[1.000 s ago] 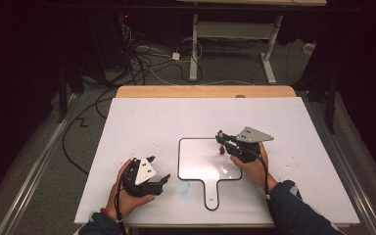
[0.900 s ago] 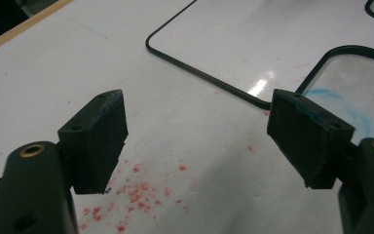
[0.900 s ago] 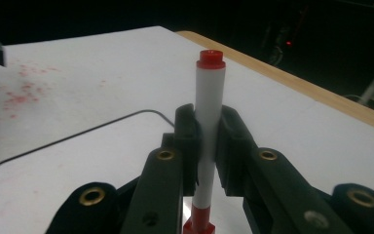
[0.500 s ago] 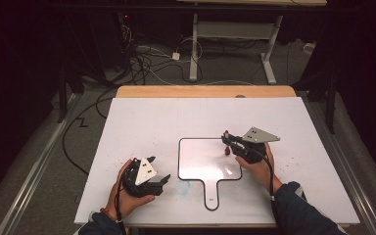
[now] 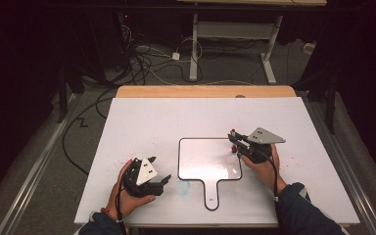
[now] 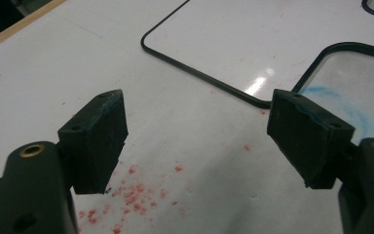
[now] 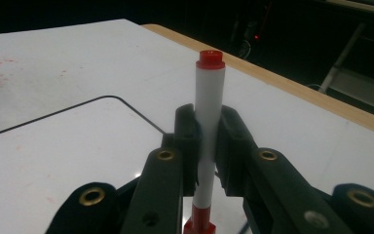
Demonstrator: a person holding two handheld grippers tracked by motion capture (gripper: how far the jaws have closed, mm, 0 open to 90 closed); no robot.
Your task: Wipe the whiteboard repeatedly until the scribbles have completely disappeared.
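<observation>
The right gripper (image 5: 235, 143) has drifted toward 3 o'clock, clamping an upright marker (image 7: 208, 131) over the board's (image 5: 203, 161) edge; left gripper (image 5: 162, 183) gapes empty.

The counter (image 5: 142, 122) has a white top with a wooden strip (image 5: 205, 91) along its far edge. The room is dim. The grey floor (image 5: 39, 161) carries tangled cables (image 5: 149, 61). A white-framed desk (image 5: 235, 29) stands beyond.
</observation>
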